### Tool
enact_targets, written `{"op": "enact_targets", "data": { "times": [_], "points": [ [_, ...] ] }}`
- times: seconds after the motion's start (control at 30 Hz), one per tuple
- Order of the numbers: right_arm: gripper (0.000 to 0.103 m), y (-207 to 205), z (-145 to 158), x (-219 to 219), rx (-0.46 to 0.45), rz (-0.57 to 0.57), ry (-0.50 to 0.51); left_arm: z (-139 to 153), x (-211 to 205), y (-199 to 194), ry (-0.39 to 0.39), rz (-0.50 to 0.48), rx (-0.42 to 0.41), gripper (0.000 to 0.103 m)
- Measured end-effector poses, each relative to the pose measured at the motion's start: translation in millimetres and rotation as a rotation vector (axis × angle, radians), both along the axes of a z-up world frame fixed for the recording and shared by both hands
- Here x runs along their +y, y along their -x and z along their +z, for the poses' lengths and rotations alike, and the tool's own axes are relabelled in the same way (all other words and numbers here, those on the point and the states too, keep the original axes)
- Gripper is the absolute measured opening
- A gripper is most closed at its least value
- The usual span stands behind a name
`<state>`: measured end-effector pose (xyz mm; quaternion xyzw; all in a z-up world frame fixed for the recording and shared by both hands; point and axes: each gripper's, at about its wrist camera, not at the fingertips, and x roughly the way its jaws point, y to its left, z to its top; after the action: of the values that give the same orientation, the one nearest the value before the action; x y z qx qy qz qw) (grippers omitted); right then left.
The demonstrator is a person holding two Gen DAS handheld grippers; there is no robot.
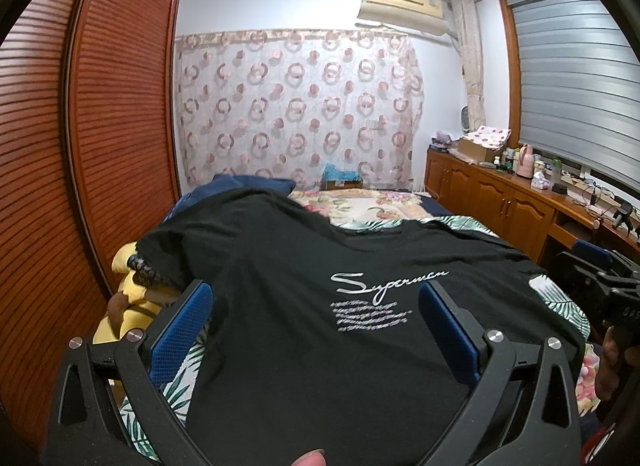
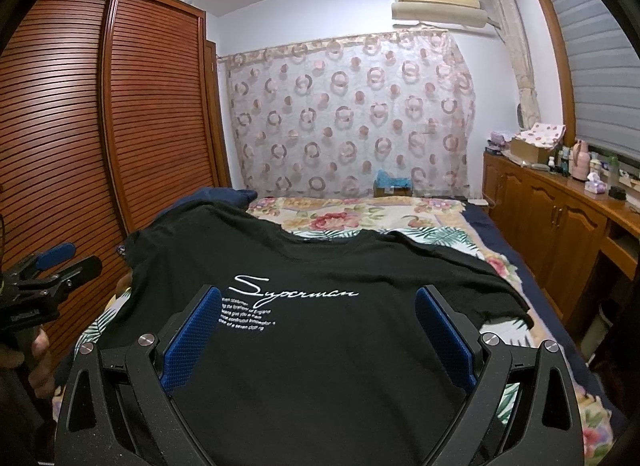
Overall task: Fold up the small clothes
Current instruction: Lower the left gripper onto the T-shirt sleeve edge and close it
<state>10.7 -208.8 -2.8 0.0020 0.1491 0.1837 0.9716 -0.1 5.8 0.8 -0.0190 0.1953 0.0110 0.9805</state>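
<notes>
One black T-shirt (image 1: 320,346) flat on bed (image 2: 360,213); two grippers wide apart.

A bed (image 2: 400,217) under a floral cover fills the middle of the room and serves as the landmark. Left of it stands a tall wardrobe (image 2: 120,113) with reddish slatted doors. Behind its far end a sheer curtain (image 2: 348,113) with pink rings hangs against a pale wall, and an air conditioner (image 2: 438,1) is mounted above. Right of the bed runs a low wooden cabinet (image 2: 560,221) cluttered with bottles and a box, beneath a window with grey blinds (image 1: 576,77).
</notes>
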Motion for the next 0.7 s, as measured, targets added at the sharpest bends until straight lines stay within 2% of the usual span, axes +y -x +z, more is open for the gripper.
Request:
{"op": "enact_targets", "data": {
  "times": [0.37, 0.7],
  "points": [
    [0.098, -32.7, -12.6, 6.1, 0.054, 0.080, 0.027, -31.8, 56.3, -18.6, 0.020, 0.095, 0.066, 0.103],
    [0.098, -82.6, -20.9, 14.1, 0.157, 0.200, 0.078, -38.1, 114.1, -54.9, 0.021, 0.125, 0.128, 0.103]
  ]
}}
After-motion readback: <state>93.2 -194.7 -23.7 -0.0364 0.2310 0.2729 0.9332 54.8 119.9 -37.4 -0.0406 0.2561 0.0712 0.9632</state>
